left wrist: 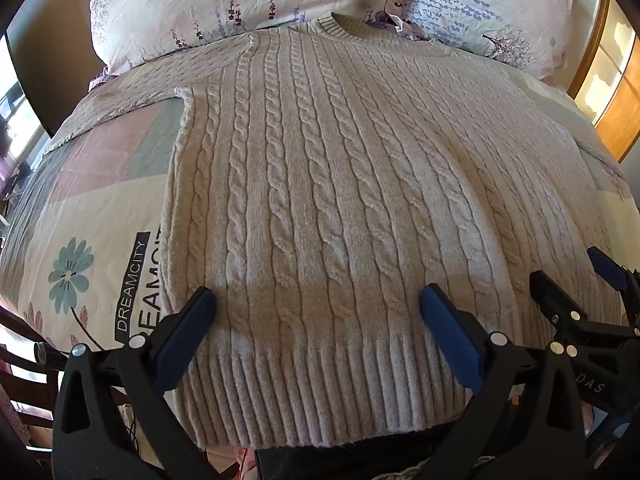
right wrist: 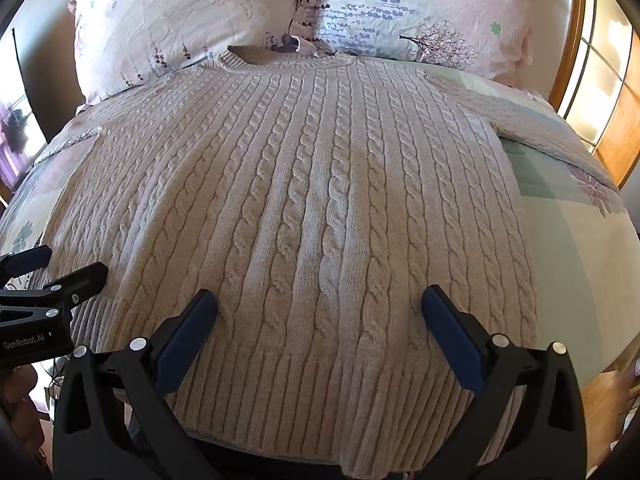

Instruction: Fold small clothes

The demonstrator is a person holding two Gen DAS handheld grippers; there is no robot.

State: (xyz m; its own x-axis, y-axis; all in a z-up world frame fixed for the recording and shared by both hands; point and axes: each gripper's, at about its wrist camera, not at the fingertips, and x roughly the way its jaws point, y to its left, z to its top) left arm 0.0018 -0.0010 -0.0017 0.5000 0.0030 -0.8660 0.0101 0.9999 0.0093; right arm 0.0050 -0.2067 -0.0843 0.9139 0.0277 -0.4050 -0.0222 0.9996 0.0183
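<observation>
A cream cable-knit sweater (left wrist: pixel 320 184) lay spread flat, front up, on the bed, its round collar (left wrist: pixel 340 24) at the far end touching the pillows and its ribbed hem (left wrist: pixel 320 392) nearest the cameras, hanging a little over the bed's near edge. One sleeve (left wrist: pixel 132 88) stretched out sideways to the left across the quilt; the other sleeve (right wrist: pixel 552 136) reached out to the right.

The left claw (left wrist: pixel 318 304) hovered over the lower left part of the sweater just above the hem, its blue-padded fingers spread wide with nothing between them but the knit beneath. The right claw (right wrist: pixel 320 308) sat likewise over the lower right part, jaws wide apart and holding nothing. Each showed at the edge of the other's view, side by side and near each other.

Under the sweater was a patchwork quilt (left wrist: pixel 92 216) with a blue flower and printed lettering. Two floral pillows (right wrist: pixel 188 20) stood at the head of the bed, and a wooden frame (right wrist: pixel 580 40) showed at the right.
</observation>
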